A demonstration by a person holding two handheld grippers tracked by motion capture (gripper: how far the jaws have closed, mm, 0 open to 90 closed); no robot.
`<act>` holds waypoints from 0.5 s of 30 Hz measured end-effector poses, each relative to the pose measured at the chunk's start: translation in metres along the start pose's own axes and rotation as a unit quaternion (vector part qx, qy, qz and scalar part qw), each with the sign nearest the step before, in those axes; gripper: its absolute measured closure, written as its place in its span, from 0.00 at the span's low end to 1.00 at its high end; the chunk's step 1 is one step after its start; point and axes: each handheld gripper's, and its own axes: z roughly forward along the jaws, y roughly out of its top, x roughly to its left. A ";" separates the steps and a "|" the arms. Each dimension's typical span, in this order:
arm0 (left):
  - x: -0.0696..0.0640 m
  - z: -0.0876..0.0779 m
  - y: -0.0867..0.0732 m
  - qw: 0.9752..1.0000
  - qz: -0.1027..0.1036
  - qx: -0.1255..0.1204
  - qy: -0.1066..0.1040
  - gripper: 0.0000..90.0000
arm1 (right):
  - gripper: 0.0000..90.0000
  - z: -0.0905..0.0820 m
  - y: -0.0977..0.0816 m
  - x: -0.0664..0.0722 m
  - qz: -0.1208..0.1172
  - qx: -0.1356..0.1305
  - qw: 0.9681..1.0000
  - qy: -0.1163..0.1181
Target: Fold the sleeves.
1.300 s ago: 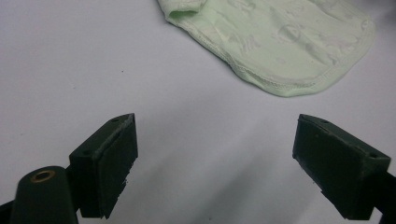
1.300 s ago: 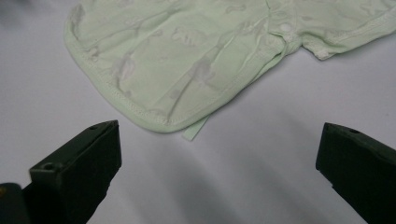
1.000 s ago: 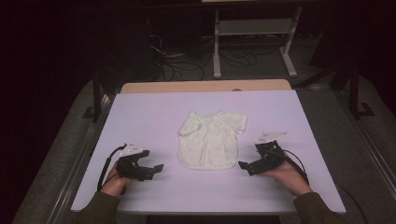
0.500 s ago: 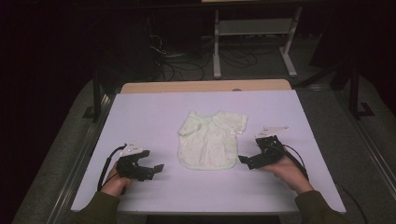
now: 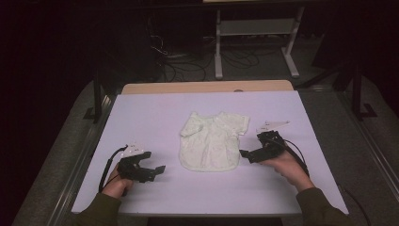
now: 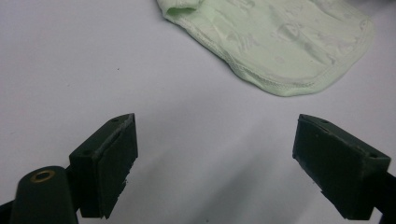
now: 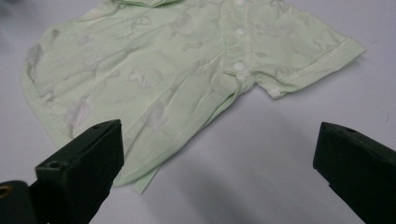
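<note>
Lying flat near the middle of the desk (image 5: 141,122), the small pale green shirt (image 5: 211,141) is seen spread out front-up, short sleeves out to both sides, snap placket running down the middle. No fold has been made in it: both sleeves and the rounded hem lie open, with only light creasing near one side seam. So the handling is judged to be at its start, with everything left to do.

Just beside the shirt's lower edge on the person's right, the right tool (image 5: 248,155) is held low over the desk, jaws wide apart and nothing between them. In the right gripper view the side seam and hem corner (image 7: 144,179) lie close ahead of its near jaw, not yet touched.

Well apart on the other side, the left tool (image 5: 157,170) is parked over bare desk, jaws spread wide too, empty. In the left gripper view the hem (image 6: 289,88) is seen ahead, clear of both jaws.

A first grasp at the hem or a sleeve is judged to be next; neither is gripped yet.
</note>
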 end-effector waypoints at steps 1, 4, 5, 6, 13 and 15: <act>0.000 0.000 0.000 1.000 0.000 0.000 0.000 0.15 | 0.02 0.001 0.001 -0.001 0.000 0.000 1.000 -0.001; 0.000 0.000 0.000 1.000 0.000 0.000 0.000 0.15 | 0.02 0.002 0.004 -0.002 0.001 0.000 1.000 -0.003; 0.000 0.000 0.000 1.000 0.001 0.000 0.000 0.15 | 0.02 0.003 0.006 -0.003 0.001 -0.002 1.000 -0.004; 0.000 0.000 0.000 1.000 0.001 0.000 0.000 0.15 | 0.02 0.003 0.007 -0.003 0.002 -0.001 1.000 -0.004; 0.000 0.001 0.000 1.000 0.001 0.001 -0.001 0.15 | 0.03 0.009 0.014 -0.009 0.003 -0.003 1.000 -0.007; 0.000 0.001 0.000 1.000 0.000 0.002 -0.002 0.15 | 0.03 0.011 0.016 -0.011 0.005 -0.004 1.000 -0.008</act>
